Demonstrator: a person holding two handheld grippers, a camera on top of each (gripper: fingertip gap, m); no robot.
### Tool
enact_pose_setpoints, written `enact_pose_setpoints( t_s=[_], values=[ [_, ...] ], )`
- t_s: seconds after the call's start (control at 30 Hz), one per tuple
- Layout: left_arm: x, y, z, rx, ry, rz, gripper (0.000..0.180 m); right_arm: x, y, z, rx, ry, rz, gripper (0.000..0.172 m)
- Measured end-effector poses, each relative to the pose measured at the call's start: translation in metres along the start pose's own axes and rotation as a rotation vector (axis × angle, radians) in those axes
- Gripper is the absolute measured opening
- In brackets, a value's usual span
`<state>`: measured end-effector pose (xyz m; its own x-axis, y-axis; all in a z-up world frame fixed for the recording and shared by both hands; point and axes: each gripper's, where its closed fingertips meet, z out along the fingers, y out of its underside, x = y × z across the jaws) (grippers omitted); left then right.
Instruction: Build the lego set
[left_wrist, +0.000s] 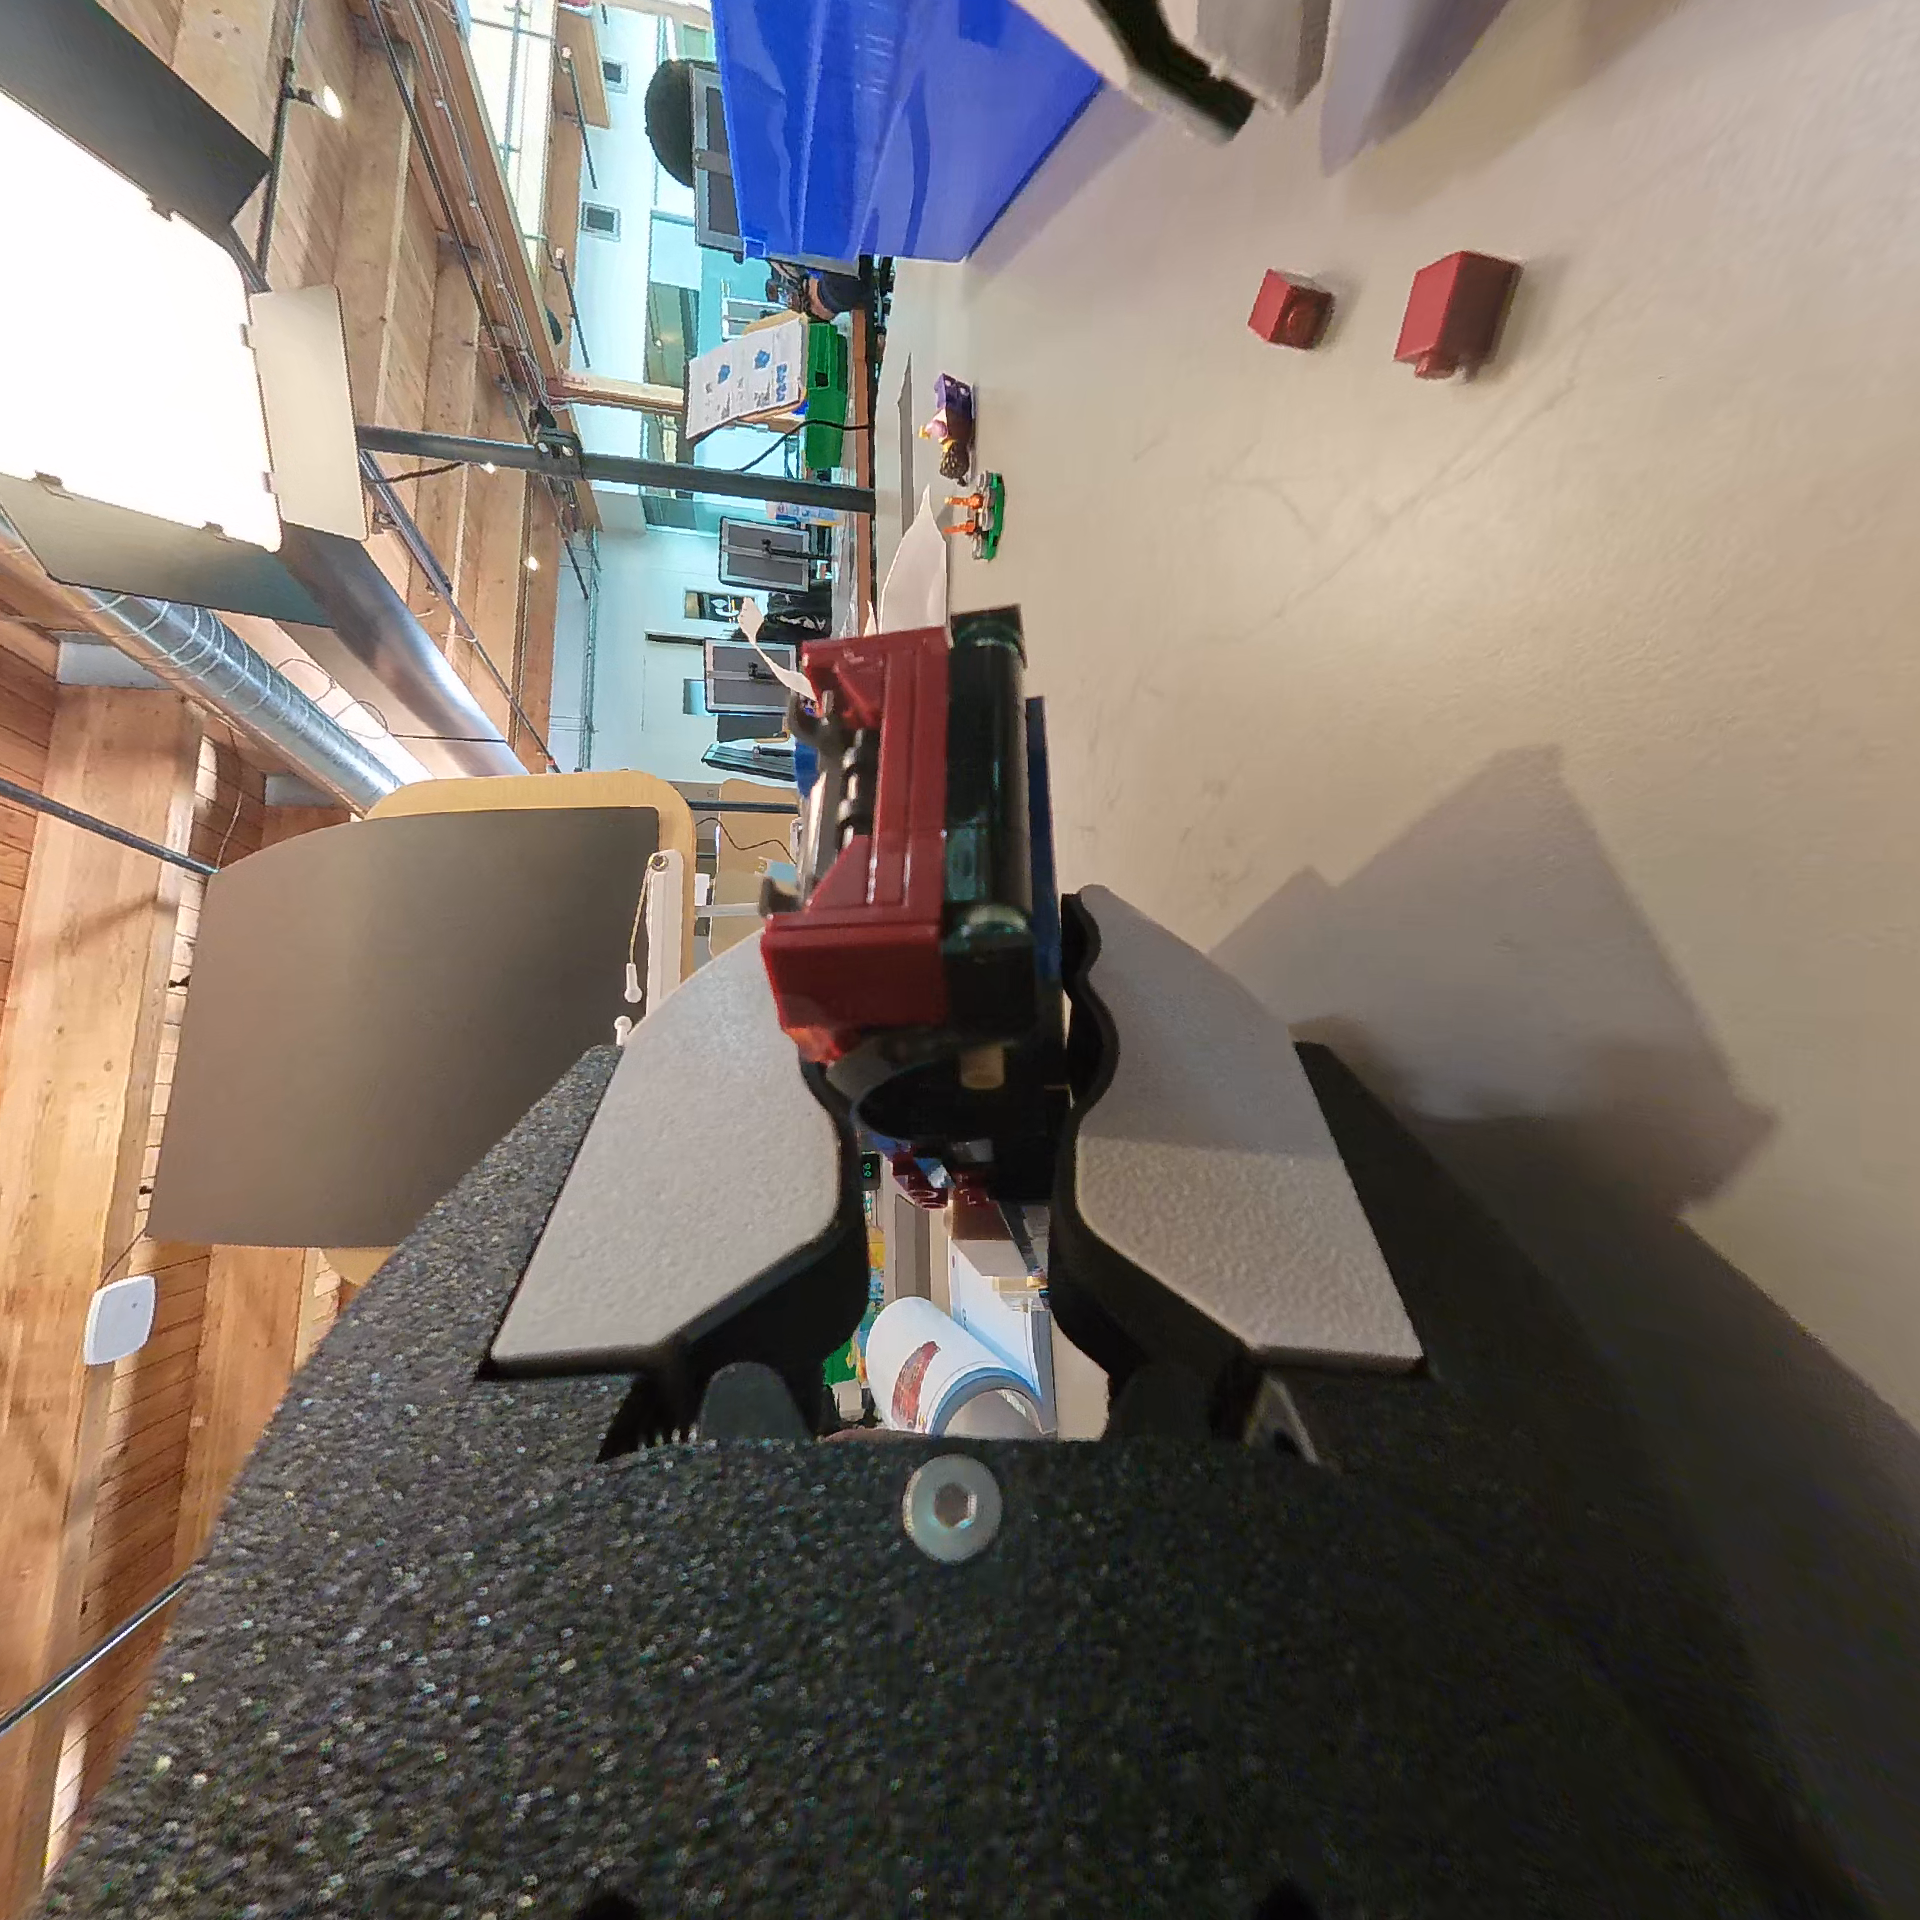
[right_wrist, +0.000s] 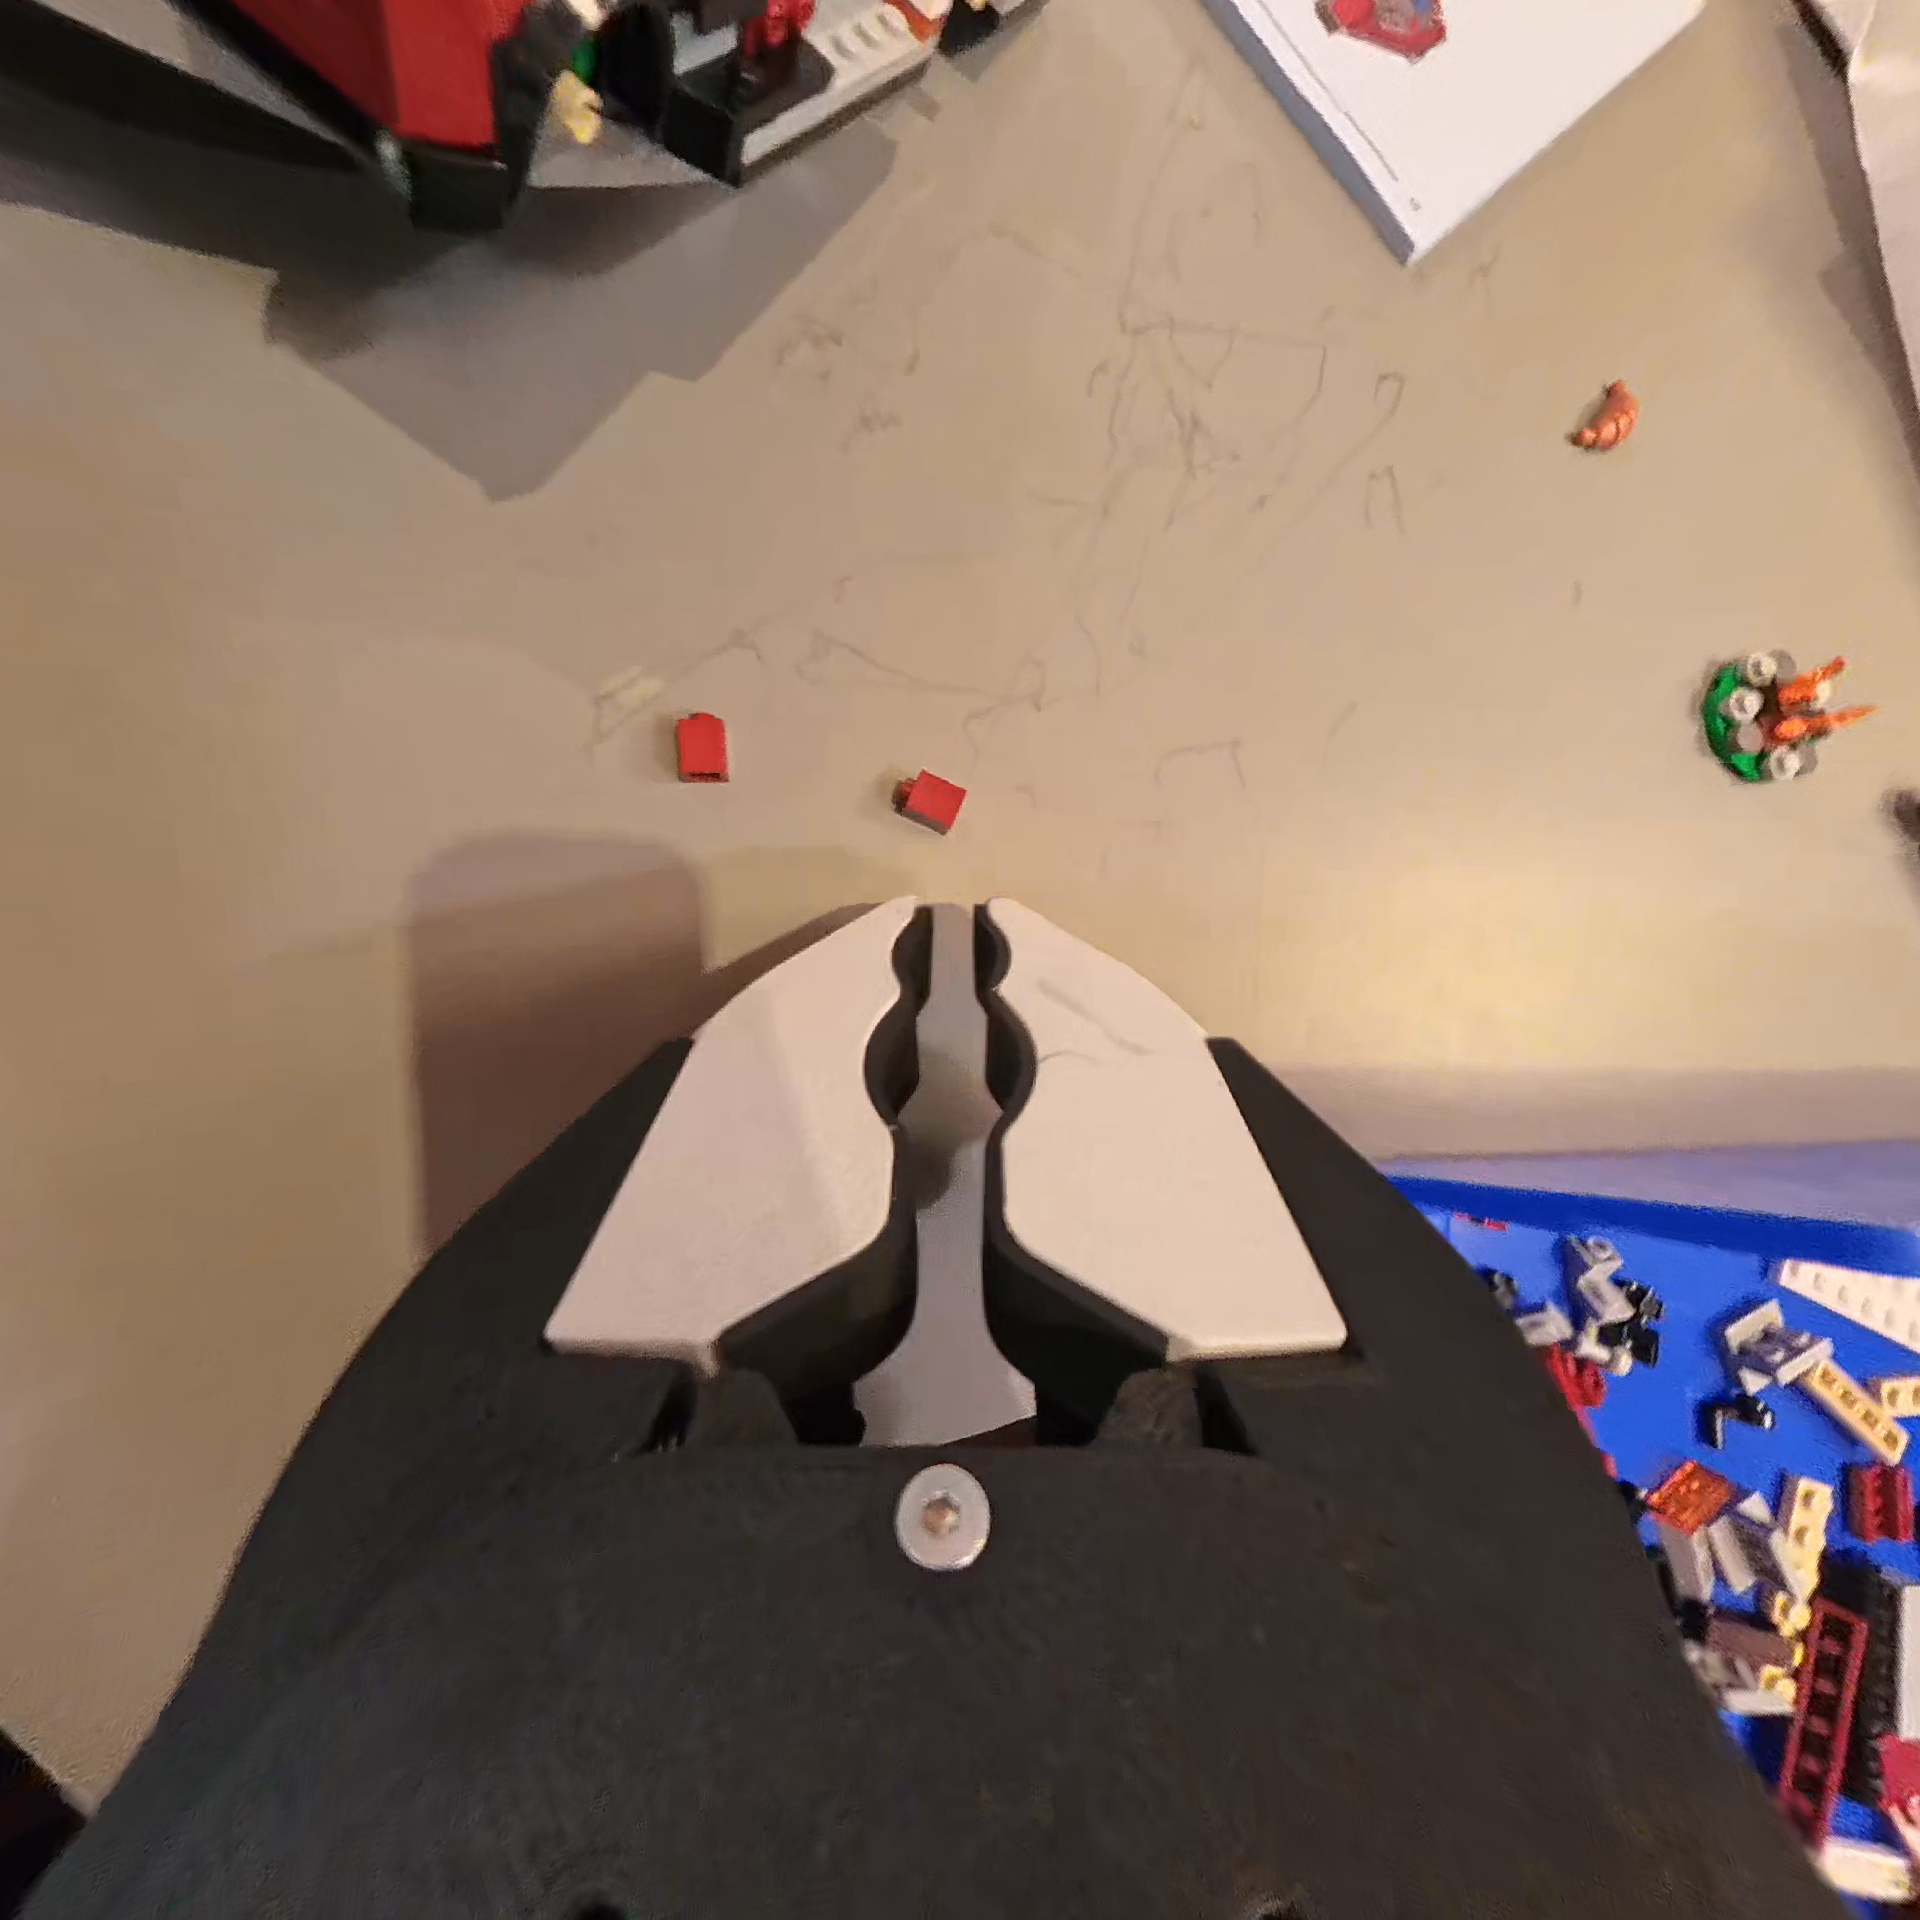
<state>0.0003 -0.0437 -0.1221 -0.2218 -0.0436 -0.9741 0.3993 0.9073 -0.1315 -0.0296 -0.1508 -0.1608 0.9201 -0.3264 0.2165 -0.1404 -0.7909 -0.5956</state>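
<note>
My left gripper is shut on a dark red and black lego model. Both pads press on its near end, and it is held above the beige table. The model also shows at the top left edge of the right wrist view. My right gripper hangs over the table with its fingertips a narrow slit apart and nothing between them. Two small red bricks lie on the table just ahead of it. They also show in the left wrist view.
A blue tray with several loose pieces is at the lower right, and its wall shows in the left wrist view. A white booklet lies at the top right. A green round piece with orange parts and a small orange piece lie to the right.
</note>
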Motion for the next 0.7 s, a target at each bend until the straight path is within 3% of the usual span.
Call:
enact_pose_setpoints(
  t_s=[0.23, 0.37, 0.7],
  values=[
    [-0.001, -0.003, -0.009, -0.001, 0.004, -0.002, 0.038, 0.001, -0.02, 0.01, 0.027, -0.01, -0.226, 0.012],
    [-0.002, -0.002, -0.012, -0.007, 0.005, -0.005, 0.038, -0.004, -0.015, 0.013, -0.035, -0.069, -0.235, 0.011],
    [-0.004, -0.001, -0.007, -0.002, 0.003, -0.023, 0.038, -0.01, -0.013, 0.017, -0.003, -0.121, -0.125, 0.017]
  ],
)
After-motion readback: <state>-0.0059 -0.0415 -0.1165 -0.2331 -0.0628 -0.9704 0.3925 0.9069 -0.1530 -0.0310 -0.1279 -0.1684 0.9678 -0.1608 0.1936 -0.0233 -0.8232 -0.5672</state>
